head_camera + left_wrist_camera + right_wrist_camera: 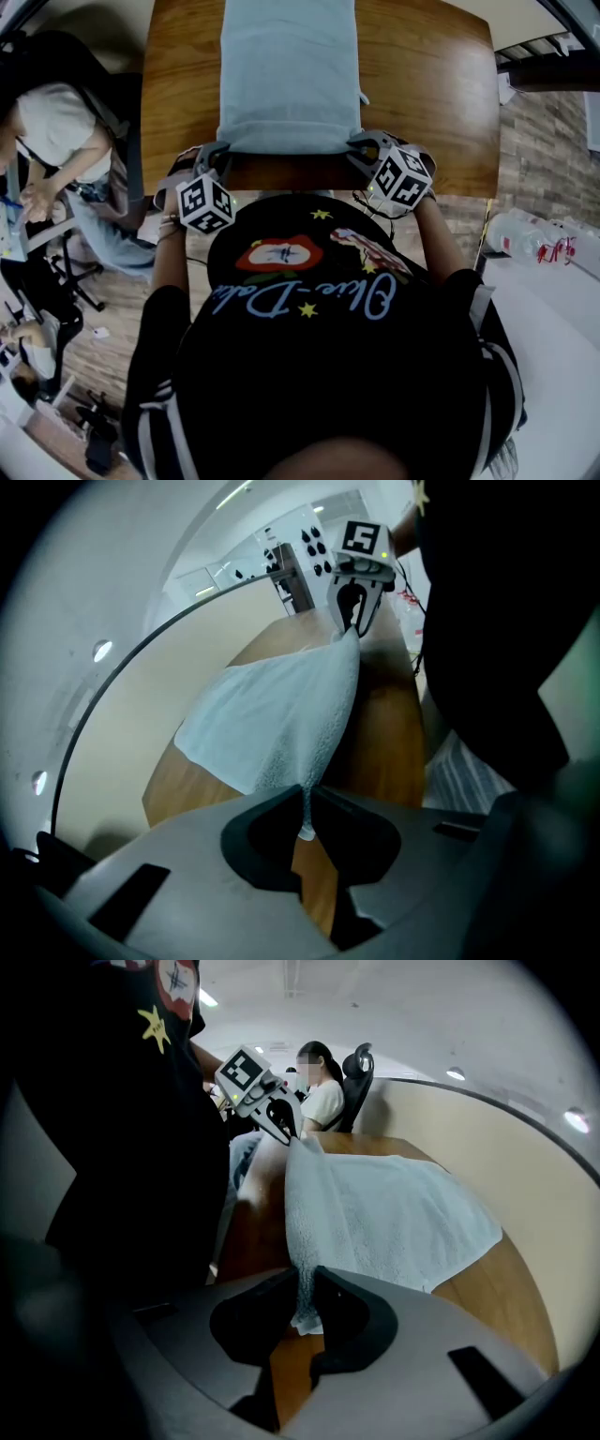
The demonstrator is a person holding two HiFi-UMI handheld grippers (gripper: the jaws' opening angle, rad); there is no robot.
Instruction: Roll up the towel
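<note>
Tools both clenched on cloth: left tool point(306, 822) pinches the towel point(289, 75) at its near left corner, right tool point(302, 1309) at its near right corner. The towel's near edge stretches between them, the rest spread along the wooden table point(427, 103).

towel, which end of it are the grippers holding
The towel end by the person's body: left gripper and right gripper each pinch a corner there. The far end lies flat on the table.

Head view looks steeply down; gripper views face each other closely across the towel point(289, 75).
</note>
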